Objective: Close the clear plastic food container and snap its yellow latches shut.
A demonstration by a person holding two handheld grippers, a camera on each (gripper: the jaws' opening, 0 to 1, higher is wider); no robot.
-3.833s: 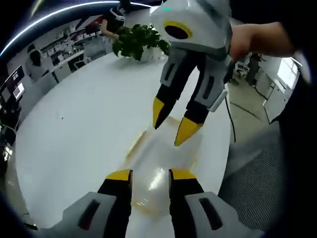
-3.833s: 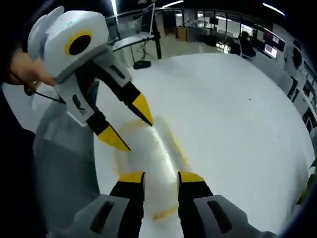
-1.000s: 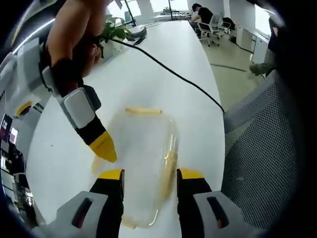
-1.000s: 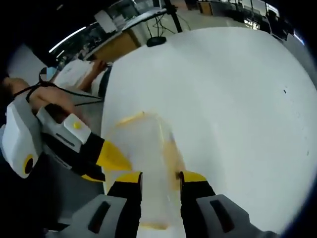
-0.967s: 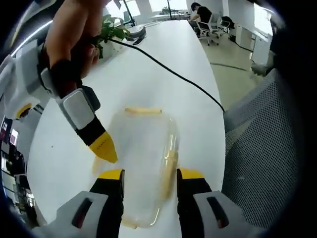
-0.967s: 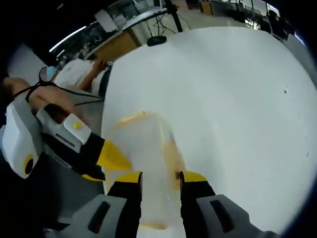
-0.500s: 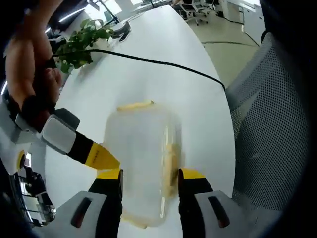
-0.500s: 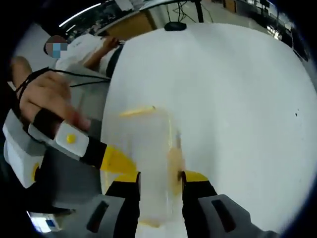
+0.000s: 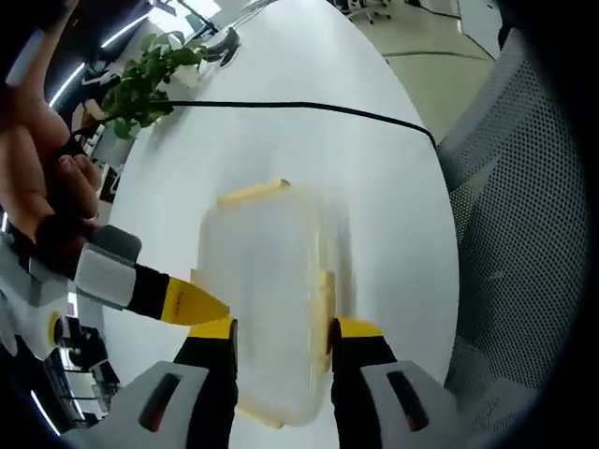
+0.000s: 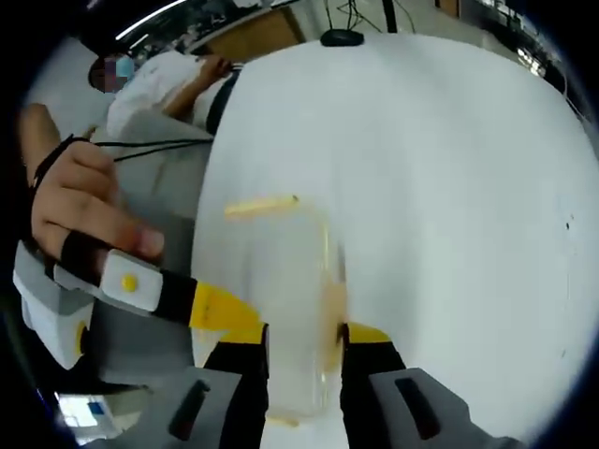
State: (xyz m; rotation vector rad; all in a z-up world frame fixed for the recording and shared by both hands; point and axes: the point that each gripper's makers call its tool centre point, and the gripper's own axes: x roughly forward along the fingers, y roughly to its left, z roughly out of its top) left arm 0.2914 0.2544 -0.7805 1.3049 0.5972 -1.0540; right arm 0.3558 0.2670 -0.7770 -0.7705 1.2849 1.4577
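Note:
The clear plastic container [image 9: 267,281] lies on the white table with its lid on. Yellow latches show at its far end [image 9: 253,193] and along its right side [image 9: 323,297]. My left gripper [image 9: 281,329] is open, its jaws standing over the container's near end. The right gripper's yellow fingertip [image 9: 192,301] comes in from the left, against the container's left edge. In the right gripper view the container [image 10: 285,290] runs away from my open right gripper [image 10: 304,335], with a far latch [image 10: 262,206] and a side latch [image 10: 332,309]. The left gripper's fingertip [image 10: 220,313] touches its left side.
A black cable [image 9: 309,108] crosses the table beyond the container, and a potted plant [image 9: 140,84] stands further back. A grey mesh chair [image 9: 524,234] is beside the table edge. A person in white [image 10: 159,84] sits past the table. A hand [image 10: 80,206] holds the left gripper.
Both cameras have moved in over the container, which now looks larger and sits further between each pair of jaws. The other gripper's fingertip in each view has dropped lower along the container's left edge.

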